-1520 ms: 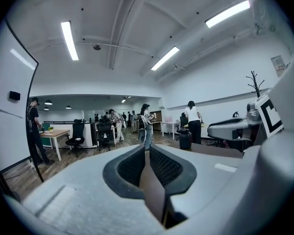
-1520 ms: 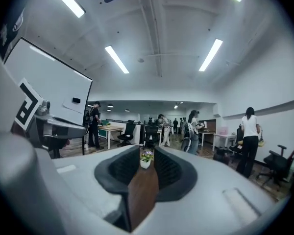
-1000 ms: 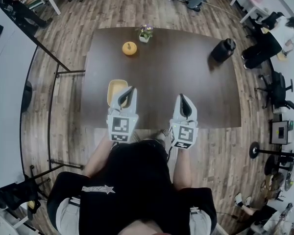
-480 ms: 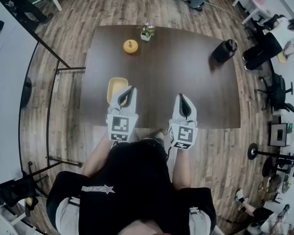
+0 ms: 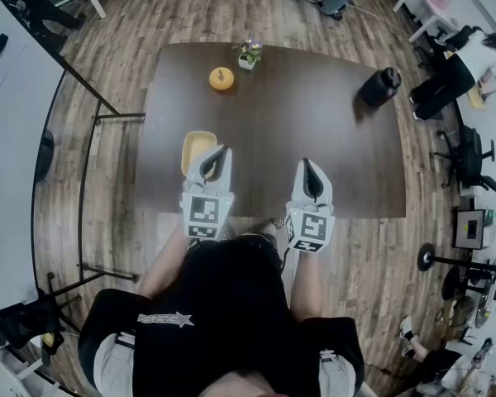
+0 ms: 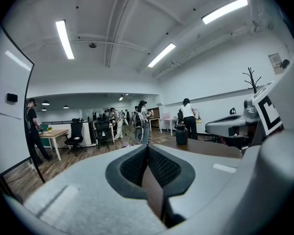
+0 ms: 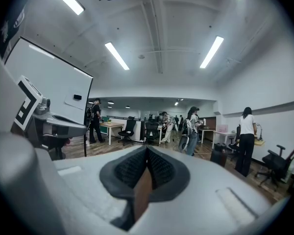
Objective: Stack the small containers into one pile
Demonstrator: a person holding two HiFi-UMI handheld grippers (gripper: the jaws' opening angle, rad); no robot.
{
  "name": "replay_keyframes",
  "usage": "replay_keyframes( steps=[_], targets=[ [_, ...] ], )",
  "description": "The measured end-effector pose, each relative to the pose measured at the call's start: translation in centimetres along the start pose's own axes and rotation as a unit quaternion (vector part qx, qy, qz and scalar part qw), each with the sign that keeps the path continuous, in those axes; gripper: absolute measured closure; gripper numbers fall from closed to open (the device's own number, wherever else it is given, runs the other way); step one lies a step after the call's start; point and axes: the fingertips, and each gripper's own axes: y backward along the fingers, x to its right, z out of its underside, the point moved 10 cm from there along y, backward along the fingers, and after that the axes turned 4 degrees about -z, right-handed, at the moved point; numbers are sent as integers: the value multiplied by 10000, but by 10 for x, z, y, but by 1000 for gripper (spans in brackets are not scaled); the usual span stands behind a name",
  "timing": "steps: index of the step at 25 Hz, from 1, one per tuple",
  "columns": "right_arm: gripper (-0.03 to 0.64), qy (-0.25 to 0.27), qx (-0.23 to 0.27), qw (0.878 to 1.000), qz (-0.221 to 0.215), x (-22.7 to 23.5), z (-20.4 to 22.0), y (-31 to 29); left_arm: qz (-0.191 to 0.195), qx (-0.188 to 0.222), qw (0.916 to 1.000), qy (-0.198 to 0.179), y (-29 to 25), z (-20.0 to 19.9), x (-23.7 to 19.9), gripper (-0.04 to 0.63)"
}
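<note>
**Head view.** Looks steeply down on a dark counter (image 5: 314,139). Finds the left gripper (image 5: 218,150) and the right gripper (image 5: 307,164) side by side over the near edge, both pointing across it. Finds a pale yellow container (image 5: 193,145) at the near left, just beside the left gripper's tip and partly hidden by it. Cannot tell whether one piece or several nested. Finds a round orange thing (image 5: 221,78) well apart at the far side, near a small flower pot (image 5: 249,55). Too small to call a container with any certainty. Also finds a black jug (image 5: 379,85) at the far right.

**Left gripper view.** Shows the jaws pressed together with nothing between them. Looks level over the counter toward the jug (image 6: 181,135), with no container in sight.

**Right gripper view.** Shows the jaws likewise closed and empty, aimed across the room with the jug (image 7: 218,155) ahead.

**Judged from this alone.** Fits two stages: a pause with containers left to gather, or a rest beside a pile already nested at the near left. Gripping nothing either way. Any further pick would call for parting the jaws and tipping a gripper down toward the counter.
</note>
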Motion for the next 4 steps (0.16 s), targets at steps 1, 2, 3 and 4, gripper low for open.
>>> replay_keyframes(
  steps=[1, 2, 3, 4],
  targets=[
    [611, -4, 2, 10000, 4, 0, 0, 0, 2, 2, 10000, 0, 0, 0, 0, 584],
    [612, -9, 4, 10000, 7, 0, -1, 0, 5, 2, 10000, 1, -1, -1, 0, 584],
    [611, -13, 6, 10000, 10, 1, -1, -1, 8, 1, 10000, 3, -1, -1, 0, 584],
    [611, -16, 9, 10000, 13, 1, -1, -1, 11, 1, 10000, 5, -2, -2, 0, 584]
  ],
)
